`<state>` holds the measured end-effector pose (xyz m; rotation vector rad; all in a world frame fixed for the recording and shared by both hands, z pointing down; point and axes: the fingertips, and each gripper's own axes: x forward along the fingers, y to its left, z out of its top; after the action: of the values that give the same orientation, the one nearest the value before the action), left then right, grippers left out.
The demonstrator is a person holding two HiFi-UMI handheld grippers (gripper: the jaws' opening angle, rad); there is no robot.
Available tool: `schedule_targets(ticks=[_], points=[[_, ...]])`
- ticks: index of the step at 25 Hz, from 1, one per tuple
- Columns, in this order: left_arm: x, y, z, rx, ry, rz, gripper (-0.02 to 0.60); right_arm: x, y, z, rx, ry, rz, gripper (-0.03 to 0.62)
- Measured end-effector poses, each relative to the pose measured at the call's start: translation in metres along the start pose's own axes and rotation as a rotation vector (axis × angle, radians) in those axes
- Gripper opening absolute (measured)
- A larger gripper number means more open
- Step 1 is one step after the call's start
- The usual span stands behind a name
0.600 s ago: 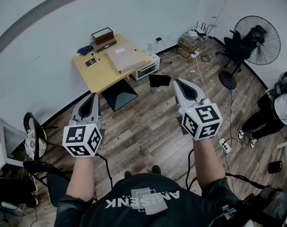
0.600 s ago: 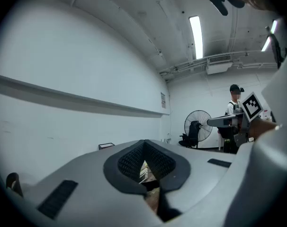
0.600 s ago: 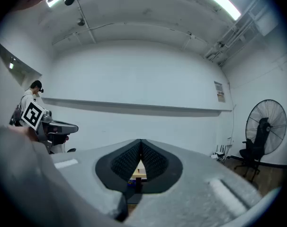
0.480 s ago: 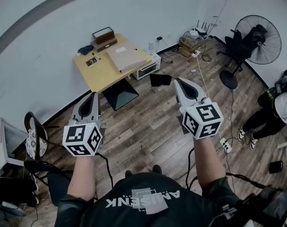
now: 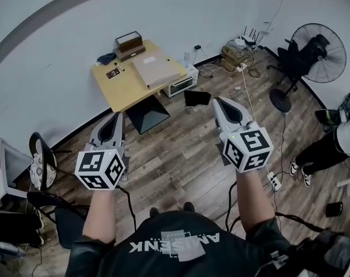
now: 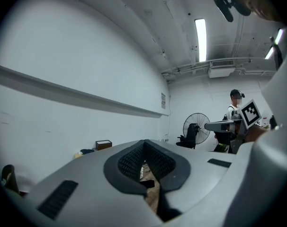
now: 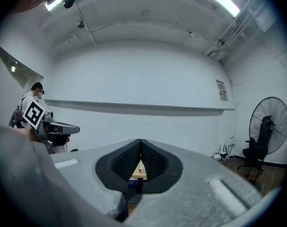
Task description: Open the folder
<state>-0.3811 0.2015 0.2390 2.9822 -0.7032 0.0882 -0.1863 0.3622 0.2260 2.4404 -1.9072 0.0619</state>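
Note:
The beige folder (image 5: 155,68) lies closed on the yellow table (image 5: 126,88) by the far wall. Both grippers are held level in the air over the wooden floor, well short of the table. My left gripper (image 5: 113,116) points toward the table's near left corner, and its jaws are shut and empty (image 6: 144,142). My right gripper (image 5: 218,100) hangs to the right of the table, pads (image 7: 150,161) pressed together with nothing between them. Each gripper's marker cube shows in the other's view.
A brown box (image 5: 127,42) and small items sit at the table's back. A black stand (image 5: 145,114) is under the table, a white appliance (image 5: 178,84) beside it. A fan (image 5: 319,45) and a person (image 5: 342,137) are at right, a chair (image 5: 39,169) at left, cables and a power strip (image 5: 273,180) on the floor.
Both grippers keep their pose and stay shut. The head view has shifted slightly, and the person at the right has moved closer to the picture's edge.

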Motion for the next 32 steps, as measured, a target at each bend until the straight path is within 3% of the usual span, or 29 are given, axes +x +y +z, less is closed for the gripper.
schedule_targets(ticks=[8, 14, 21, 27, 32], points=[[0.023, -0.022, 0.002, 0.048, -0.008, 0.019, 0.000, -0.006, -0.022, -0.005, 0.016, -0.006, 0.019, 0.006], [0.052, -0.055, 0.002, -0.020, -0.030, -0.024, 0.000, -0.012, -0.059, -0.006, 0.011, -0.027, -0.009, 0.006], [0.084, -0.079, -0.002, 0.053, 0.002, 0.006, 0.000, -0.010, -0.104, -0.019, 0.040, -0.027, 0.016, 0.006], [0.125, -0.059, -0.009, 0.079, 0.018, 0.016, 0.000, 0.029, -0.122, -0.029, 0.046, -0.024, 0.024, 0.006], [0.174, -0.015, -0.007, 0.109, 0.002, 0.010, 0.000, 0.091, -0.131, -0.026, 0.035, -0.012, 0.007, 0.006]])
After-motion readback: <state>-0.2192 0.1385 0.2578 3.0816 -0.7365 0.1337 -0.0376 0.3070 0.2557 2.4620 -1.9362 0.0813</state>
